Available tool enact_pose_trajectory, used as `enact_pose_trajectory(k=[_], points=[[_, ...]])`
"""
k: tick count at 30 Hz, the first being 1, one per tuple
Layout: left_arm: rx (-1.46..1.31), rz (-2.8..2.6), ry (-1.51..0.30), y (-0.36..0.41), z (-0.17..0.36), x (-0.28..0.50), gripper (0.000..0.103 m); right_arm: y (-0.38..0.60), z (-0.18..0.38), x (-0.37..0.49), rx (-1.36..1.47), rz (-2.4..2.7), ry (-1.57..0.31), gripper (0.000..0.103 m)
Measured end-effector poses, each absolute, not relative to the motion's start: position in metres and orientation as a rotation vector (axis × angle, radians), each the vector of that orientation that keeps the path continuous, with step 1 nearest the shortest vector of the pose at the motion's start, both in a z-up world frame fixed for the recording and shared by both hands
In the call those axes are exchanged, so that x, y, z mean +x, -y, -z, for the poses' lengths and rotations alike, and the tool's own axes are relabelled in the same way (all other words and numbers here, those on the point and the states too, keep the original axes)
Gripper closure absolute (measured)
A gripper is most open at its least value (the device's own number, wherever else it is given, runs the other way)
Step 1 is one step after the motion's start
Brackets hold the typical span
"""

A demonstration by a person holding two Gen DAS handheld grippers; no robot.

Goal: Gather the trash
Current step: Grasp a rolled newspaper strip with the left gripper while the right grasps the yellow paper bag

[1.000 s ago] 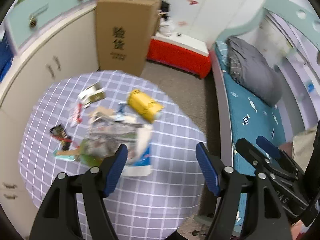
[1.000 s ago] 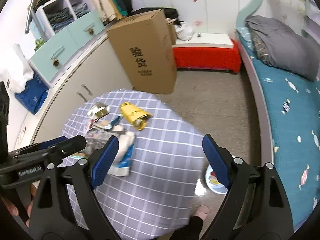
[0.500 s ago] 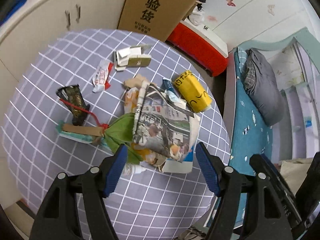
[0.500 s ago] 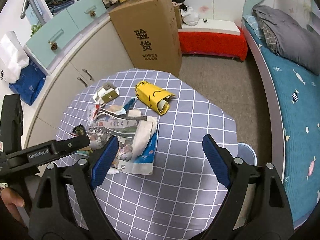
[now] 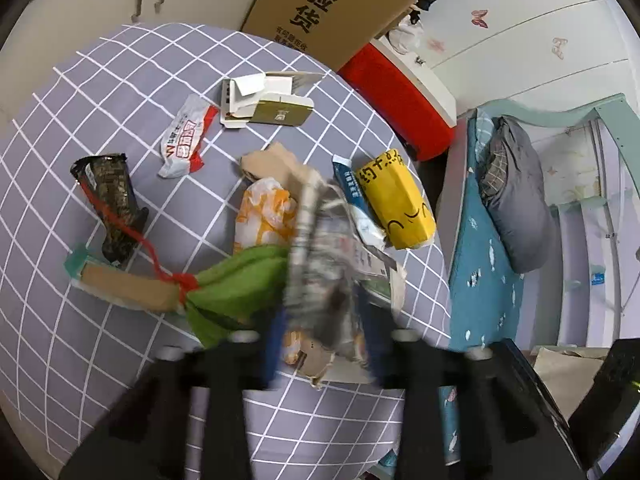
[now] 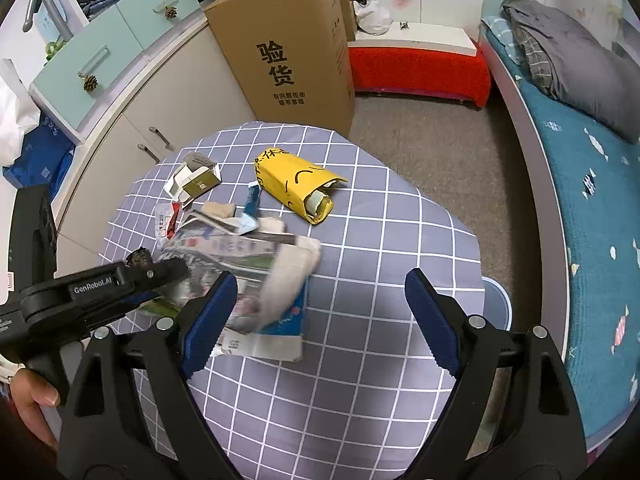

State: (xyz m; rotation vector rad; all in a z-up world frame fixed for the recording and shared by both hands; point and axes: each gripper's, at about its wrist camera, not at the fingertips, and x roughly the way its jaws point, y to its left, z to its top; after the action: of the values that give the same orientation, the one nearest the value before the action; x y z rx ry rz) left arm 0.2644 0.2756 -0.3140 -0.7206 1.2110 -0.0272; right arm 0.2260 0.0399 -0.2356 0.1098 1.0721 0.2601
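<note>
Left gripper (image 5: 320,344) now pinched on the newspaper (image 5: 324,256), half a second ago spread above it; blurred, so probably lifting. First piece of trash taken, by the look of it. Right gripper (image 6: 320,316) spread wide, holding nothing. Around: yellow bag (image 5: 394,200), wrappers, checked tablecloth (image 5: 100,92), cardboard box (image 6: 288,52), bed (image 6: 580,184).

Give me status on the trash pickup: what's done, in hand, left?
Done: nothing visibly collected. In hand: left gripper is blurred around the crumpled newspaper, grip unconfirmed; right gripper is open and holds nothing. Left on the checked table: yellow package, red-white wrapper, small carton, dark wrapper, green bundle.
</note>
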Motion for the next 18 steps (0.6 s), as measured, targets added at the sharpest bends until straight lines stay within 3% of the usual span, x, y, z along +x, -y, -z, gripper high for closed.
enact_pose_trajectory(k=[6,18], points=[[-0.727,0.124,-1.167,-0.278,0.291,0.260,0.097,-0.046,0.234,0.230,0.121,-0.273,-1.071,0.019],[-0.536,0.183,-0.949,-0.276,0.194,0.251,0.098,-0.051,0.227,0.249,0.157,-0.275,-1.045,0.019]])
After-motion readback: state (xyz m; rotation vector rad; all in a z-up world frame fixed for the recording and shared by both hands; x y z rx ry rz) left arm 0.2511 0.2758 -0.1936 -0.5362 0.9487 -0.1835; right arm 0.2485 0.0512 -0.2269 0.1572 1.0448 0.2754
